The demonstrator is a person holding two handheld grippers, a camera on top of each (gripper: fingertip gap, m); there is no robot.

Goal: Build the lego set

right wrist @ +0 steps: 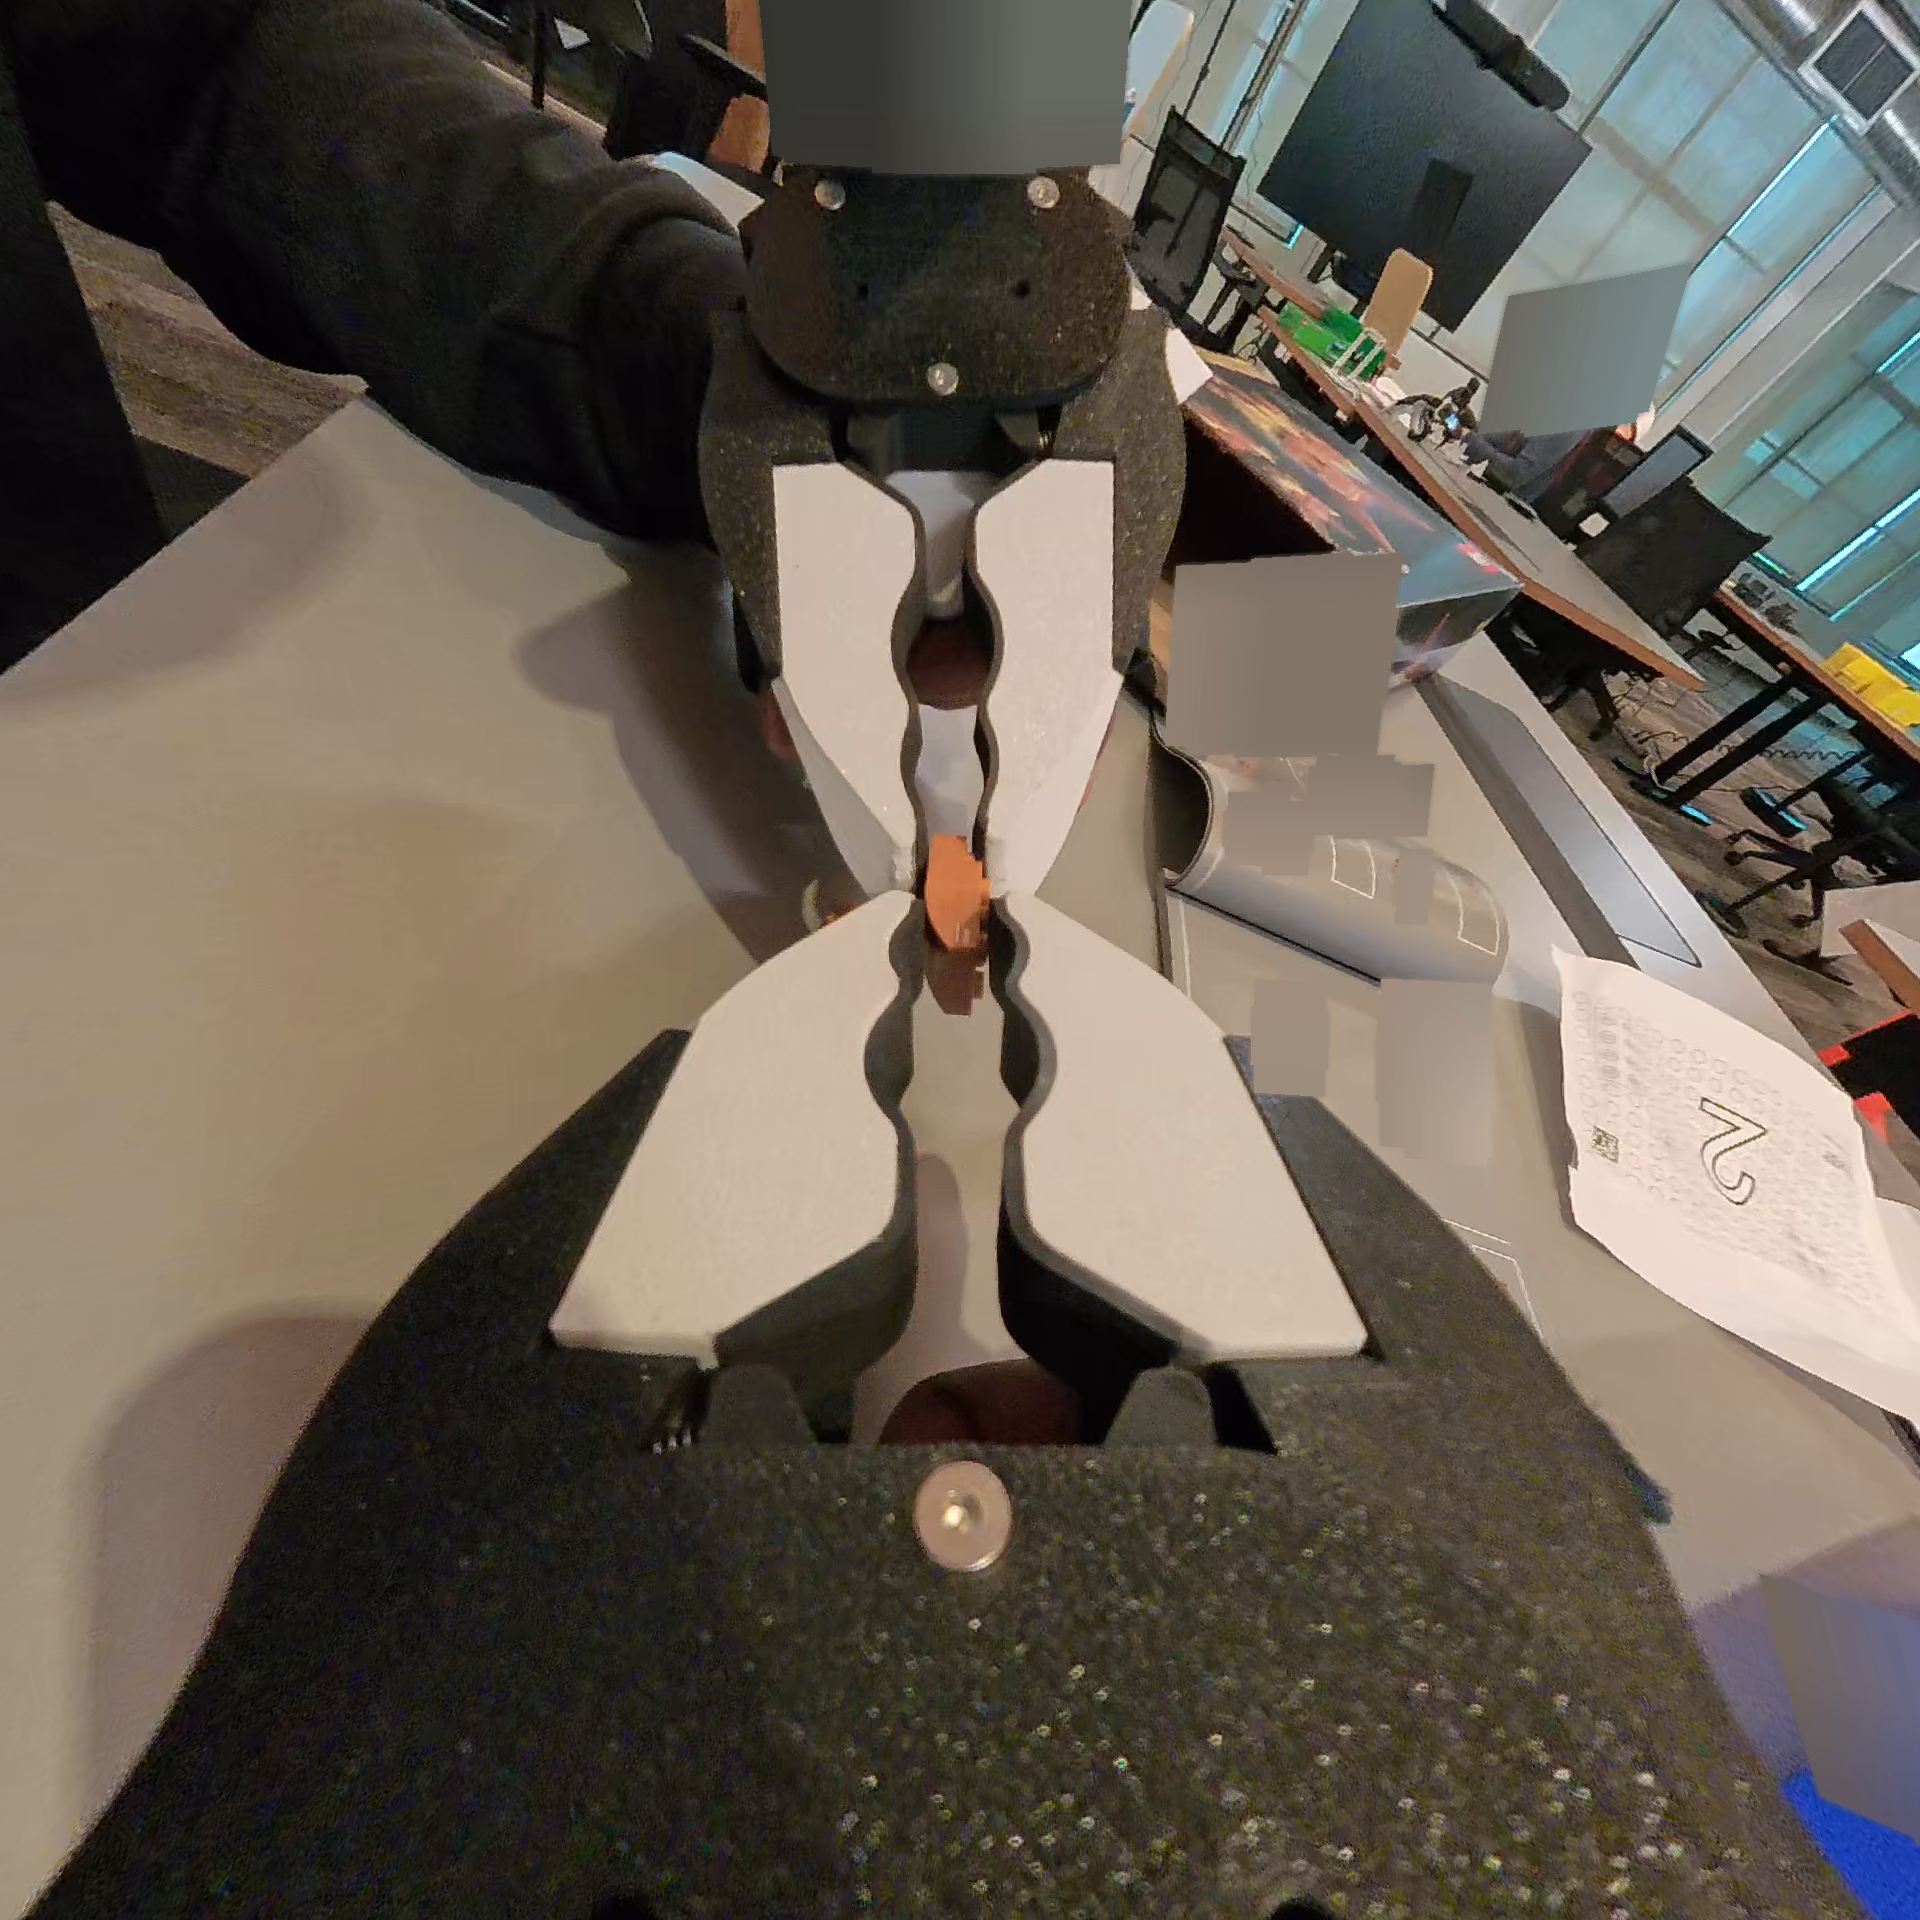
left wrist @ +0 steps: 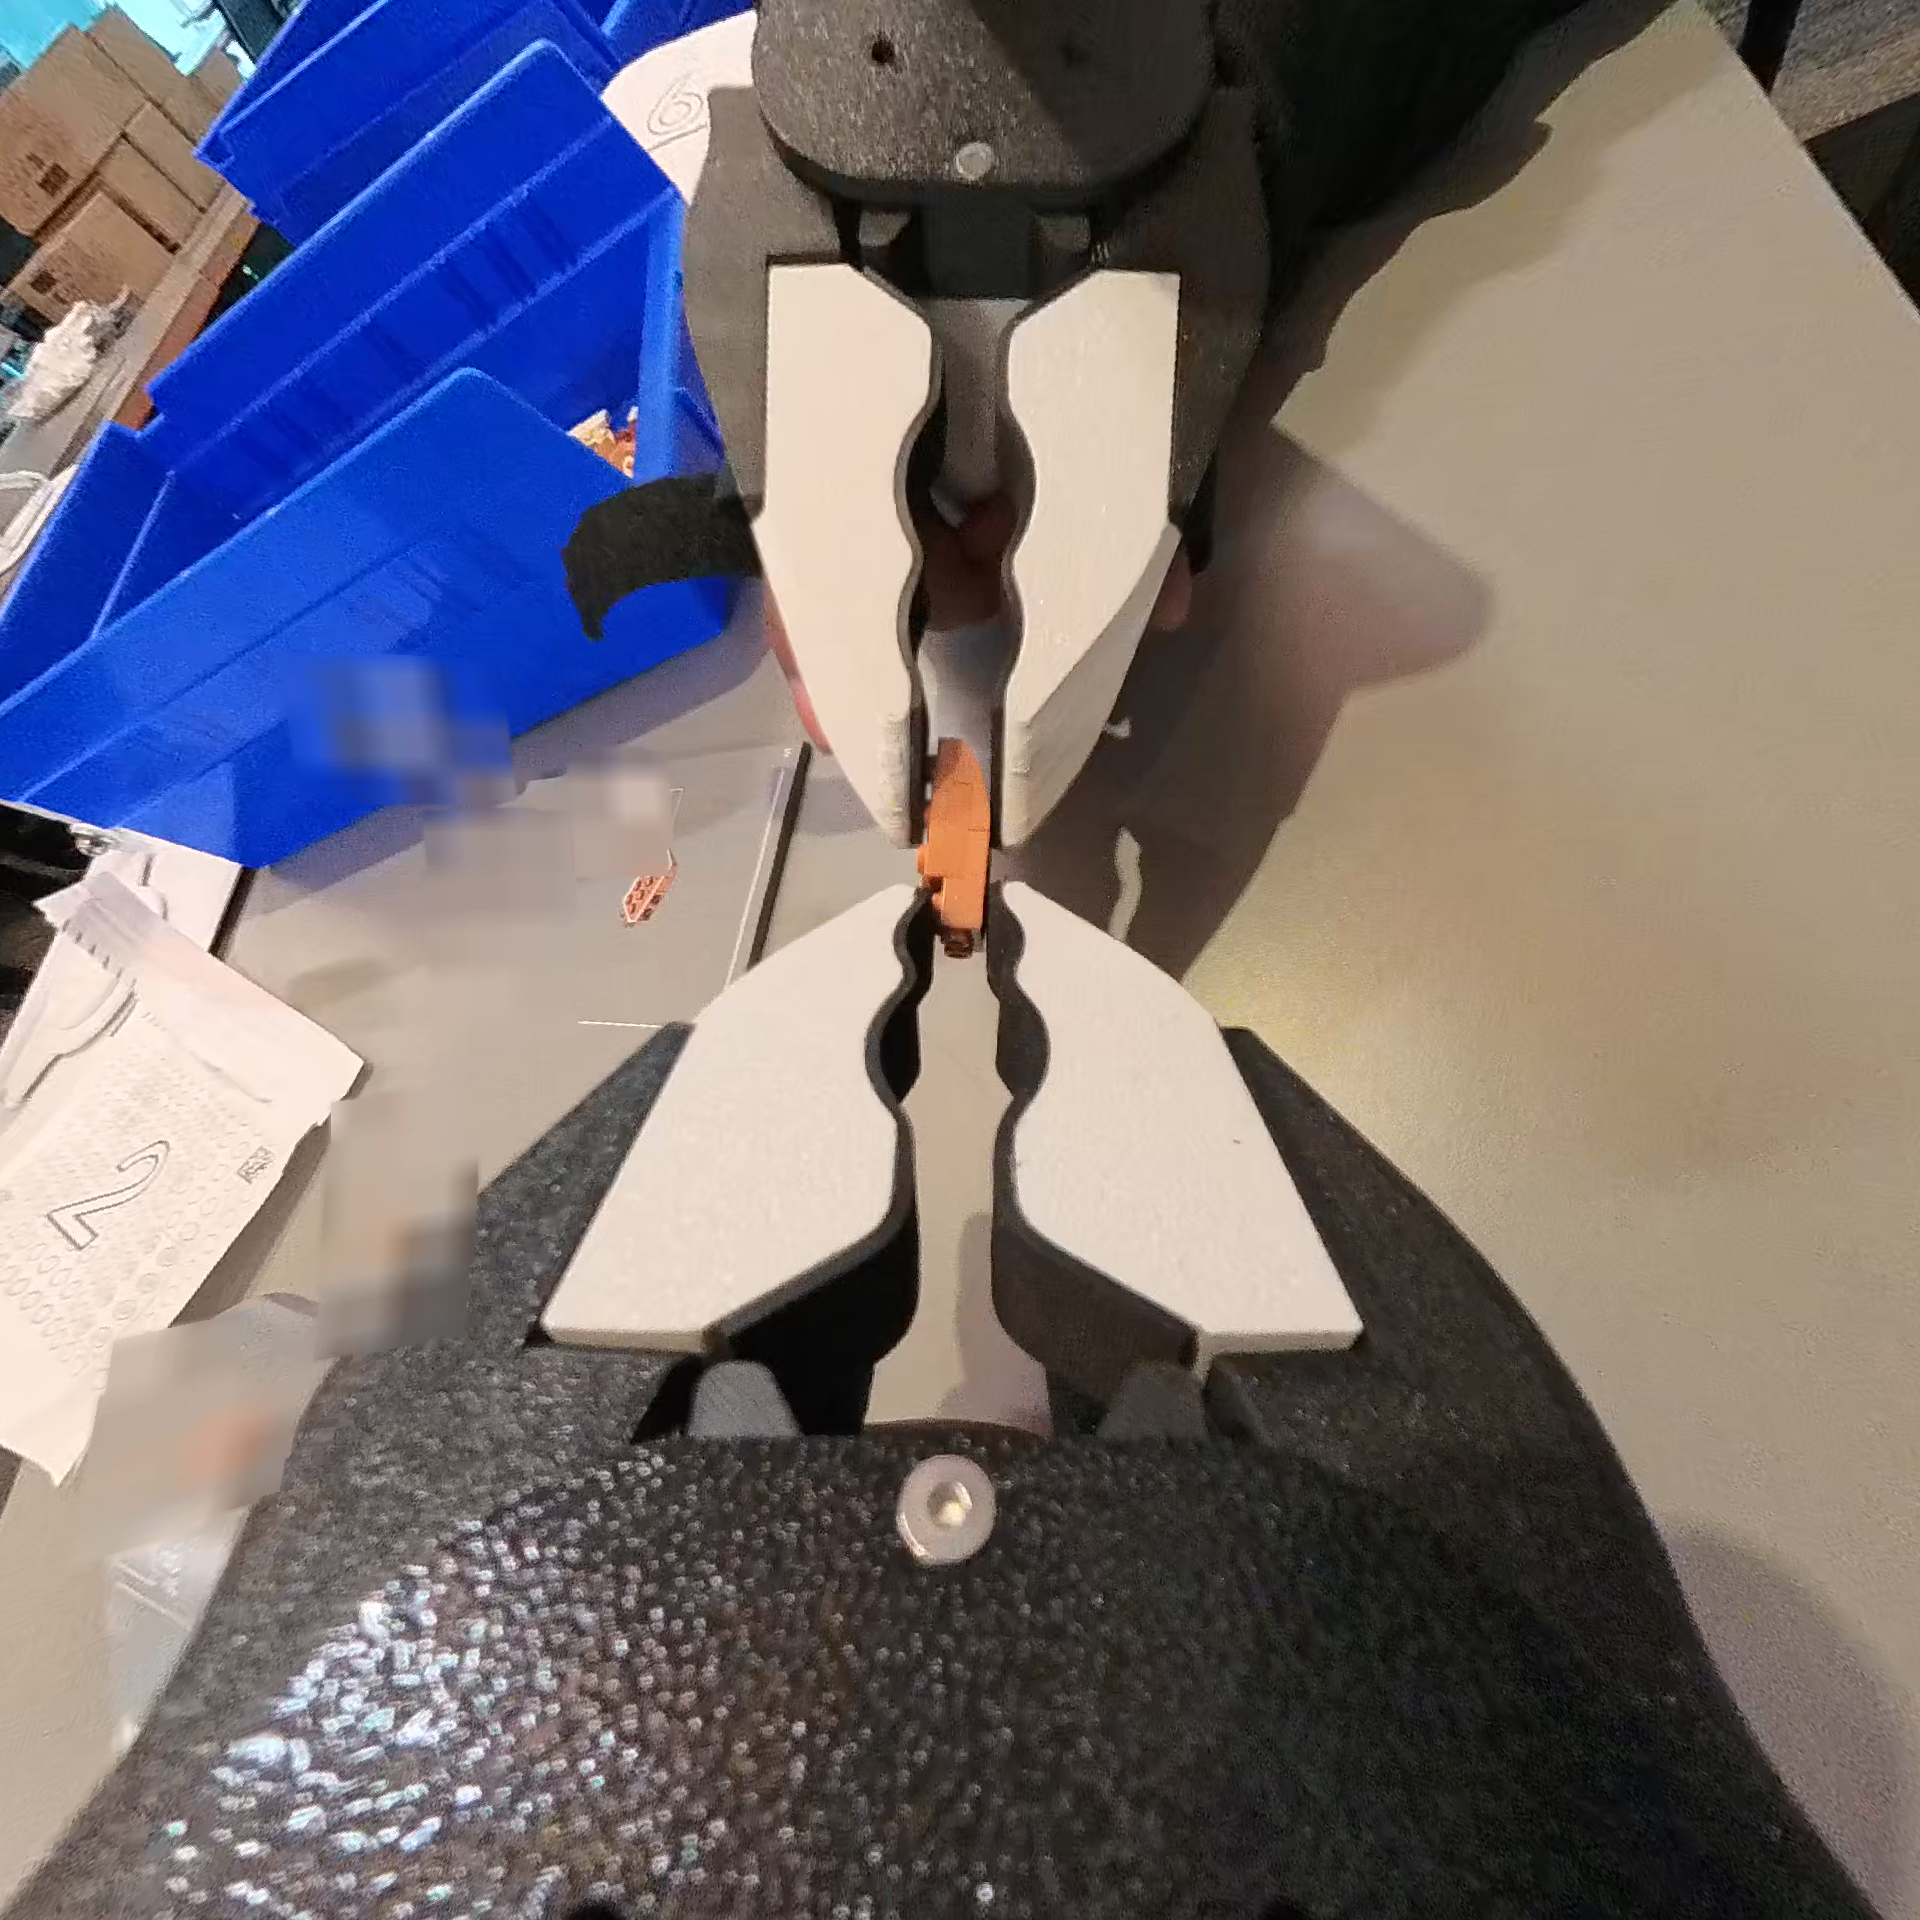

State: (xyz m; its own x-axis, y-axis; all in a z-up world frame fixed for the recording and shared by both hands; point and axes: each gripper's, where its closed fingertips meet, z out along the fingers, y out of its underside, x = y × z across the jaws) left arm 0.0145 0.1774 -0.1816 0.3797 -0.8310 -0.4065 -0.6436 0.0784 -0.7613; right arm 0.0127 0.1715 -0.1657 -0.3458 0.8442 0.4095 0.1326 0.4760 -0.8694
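Left wrist view showed my left gripper (left wrist: pixel 954 914) closed narrow on one end of a small orange toy-brick assembly (left wrist: pixel 956 842), and my right gripper (left wrist: pixel 961 821), coming from the opposite side, closed narrow on the other end. Both pairs of pads pressed on the brick piece, tip against tip, and the piece was held in the air above the grey table (left wrist: pixel 1558 727), between the two grippers.

I judged the piece to be very light, hard and stiff, made of smooth plastic, so it could slip or turn between the pads if the grip was weak. It looked made of some thin plates joined together, with one curved side; I thought the joints could come apart under a pull or a twist. The flat sides seemed the best place to hold it, and each gripper had only a short end of it.

Counting what I saw: two grippers, one orange assembly between them. On the table to the left lay one other small reddish-brown brick part (left wrist: pixel 646 894), well apart from the grippers. Behind it stood blue plastic bins (left wrist: pixel 416 436), at least three, one with small brownish parts inside. One white printed paper bag (left wrist: pixel 135 1174) lay near the table edge. In the right wrist view one open booklet (right wrist: pixel 1351 873) lay beside the grippers.
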